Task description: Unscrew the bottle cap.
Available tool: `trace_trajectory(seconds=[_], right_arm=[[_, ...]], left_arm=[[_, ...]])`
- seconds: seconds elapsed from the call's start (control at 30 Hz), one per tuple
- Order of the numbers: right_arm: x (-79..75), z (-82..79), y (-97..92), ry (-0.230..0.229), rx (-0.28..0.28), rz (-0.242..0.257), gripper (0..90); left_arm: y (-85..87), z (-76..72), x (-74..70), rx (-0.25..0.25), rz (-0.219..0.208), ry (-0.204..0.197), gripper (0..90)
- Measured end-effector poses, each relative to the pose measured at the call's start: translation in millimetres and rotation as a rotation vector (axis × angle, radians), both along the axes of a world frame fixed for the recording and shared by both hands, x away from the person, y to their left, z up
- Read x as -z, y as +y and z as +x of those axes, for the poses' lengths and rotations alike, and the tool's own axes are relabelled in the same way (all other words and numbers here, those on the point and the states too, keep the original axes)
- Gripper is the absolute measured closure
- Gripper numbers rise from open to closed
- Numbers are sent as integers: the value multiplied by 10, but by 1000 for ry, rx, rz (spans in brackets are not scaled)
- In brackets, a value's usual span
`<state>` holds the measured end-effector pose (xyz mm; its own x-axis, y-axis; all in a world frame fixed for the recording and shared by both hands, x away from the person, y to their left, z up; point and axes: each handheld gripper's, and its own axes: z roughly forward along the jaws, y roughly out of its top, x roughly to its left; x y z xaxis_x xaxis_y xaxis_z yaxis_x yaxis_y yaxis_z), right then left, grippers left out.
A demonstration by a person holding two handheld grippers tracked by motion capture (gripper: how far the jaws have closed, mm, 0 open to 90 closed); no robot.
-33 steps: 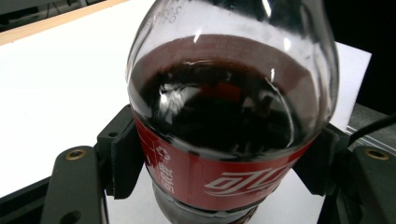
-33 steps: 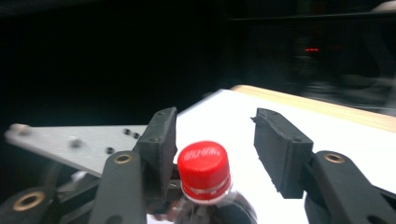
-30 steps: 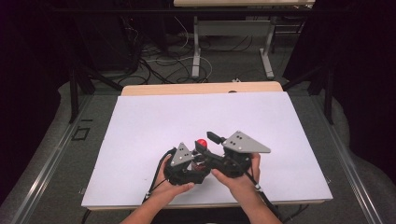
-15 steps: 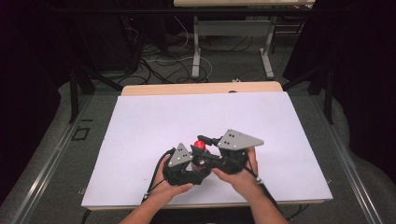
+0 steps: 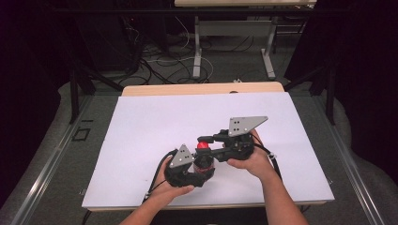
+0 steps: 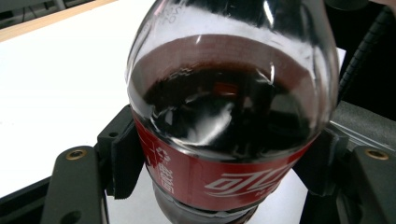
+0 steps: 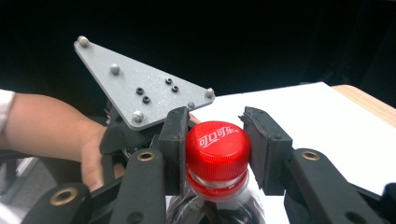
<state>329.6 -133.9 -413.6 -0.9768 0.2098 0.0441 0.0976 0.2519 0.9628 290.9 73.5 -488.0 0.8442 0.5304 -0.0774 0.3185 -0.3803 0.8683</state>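
Two grips are already in place: the left gripper (image 5: pixel 199 171), at 7 o'clock from the white table's (image 5: pixel 141 140) middle, clamps the cola bottle (image 6: pixel 231 121) by its body, and the right gripper (image 7: pixel 215 151) has just been closing onto the red cap (image 7: pixel 218 149). I judge that the unscrewing of the cap remains

Overhead light falls bright on the white table (image 5: pixel 141 140); surroundings are dim, nearly black; glare streaks the cola bottle (image 6: pixel 233 116); close jaws look soft.
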Motion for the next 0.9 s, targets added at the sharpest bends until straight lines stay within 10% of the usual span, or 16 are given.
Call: trace_trajectory(seconds=[0.13, 0.3, 0.4, 0.5, 0.77, 0.9], right_arm=[[-20, -120, 5, 2, 102, 21, 408], [-67, -402, 70, 63, 353, 134, 456], [-58, -529, 143, 63, 485, 112, 473], [-6, -664, 301, -35, 638, 42, 496], [68, -704, 409, -75, 719, -3, 603], [40, -592, 307, -64, 570, -2, 610]], left_arm=[[4, -4, -16, -13, 3, -13, 294], [-15, -8, -16, -40, 8, -26, 293], [-24, -12, -9, -55, 11, -26, 293], [-27, -19, -9, -63, 21, -21, 293], [-30, -22, -11, -69, 25, -23, 293], [-12, -19, -17, -58, 14, -18, 293]])
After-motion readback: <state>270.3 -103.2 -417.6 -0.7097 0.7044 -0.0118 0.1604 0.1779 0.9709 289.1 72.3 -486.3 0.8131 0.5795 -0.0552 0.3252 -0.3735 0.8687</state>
